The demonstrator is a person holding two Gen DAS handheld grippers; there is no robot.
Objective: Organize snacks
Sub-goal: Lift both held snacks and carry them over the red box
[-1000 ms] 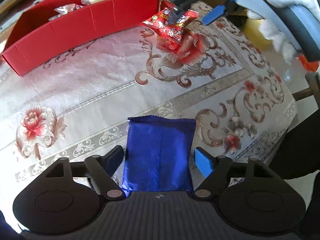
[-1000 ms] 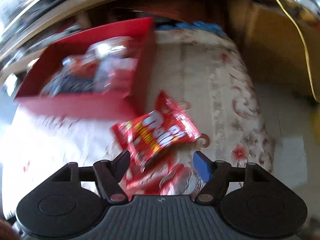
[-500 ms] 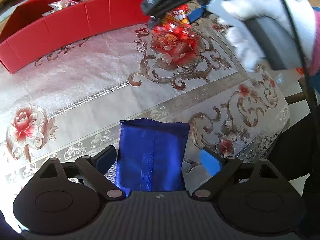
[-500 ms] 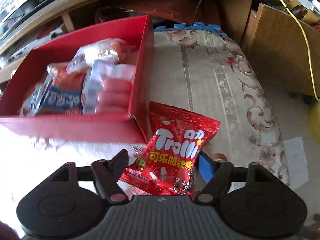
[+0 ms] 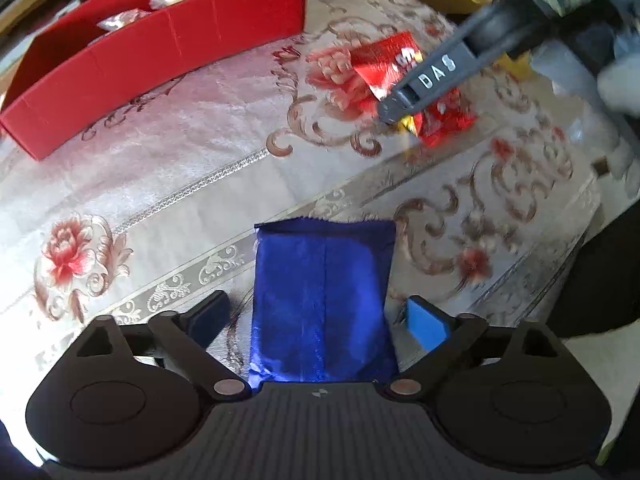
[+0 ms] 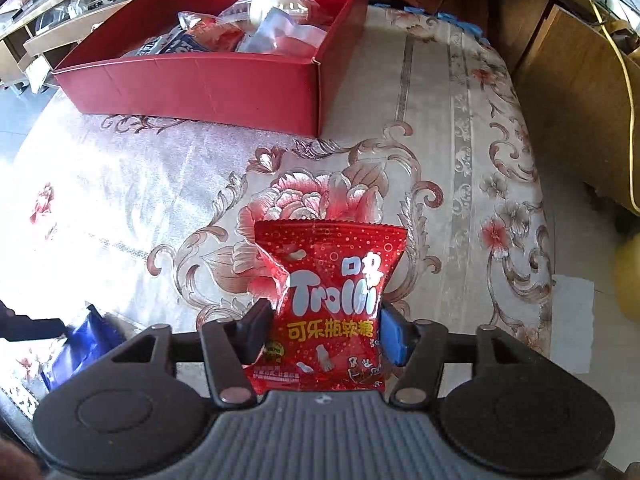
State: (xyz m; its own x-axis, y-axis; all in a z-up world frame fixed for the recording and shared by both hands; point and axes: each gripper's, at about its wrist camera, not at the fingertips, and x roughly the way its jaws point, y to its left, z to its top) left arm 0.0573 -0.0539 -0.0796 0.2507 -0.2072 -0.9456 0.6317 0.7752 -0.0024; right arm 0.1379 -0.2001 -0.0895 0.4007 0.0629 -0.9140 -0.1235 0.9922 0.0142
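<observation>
A blue foil packet [image 5: 322, 300] lies flat on the flowered tablecloth between the fingers of my left gripper [image 5: 318, 316]. The jaws are opening, and both pads stand clear of the packet's sides. My right gripper [image 6: 326, 330] is shut on a red Trolli gummy packet [image 6: 332, 300], its pads pressing both edges. In the left wrist view that red packet [image 5: 384, 64] shows blurred under the right gripper's grey finger [image 5: 432, 76], low over the cloth. The red box [image 6: 208, 84] with several wrapped snacks stands at the back; its long wall [image 5: 160, 48] faces me. The blue packet [image 6: 86, 340] also shows at lower left.
A white-gloved hand [image 5: 620, 84] holds the right gripper. A wooden cabinet [image 6: 580, 100] with a yellow cable stands past the table's right edge, with floor [image 6: 572, 320] below. Bare tablecloth [image 5: 180, 184] stretches between the box and the blue packet.
My left jaws have spread wider off the blue packet. The right gripper has carried the red packet away from the box corner, toward the near right, and turned it square in the jaws.
</observation>
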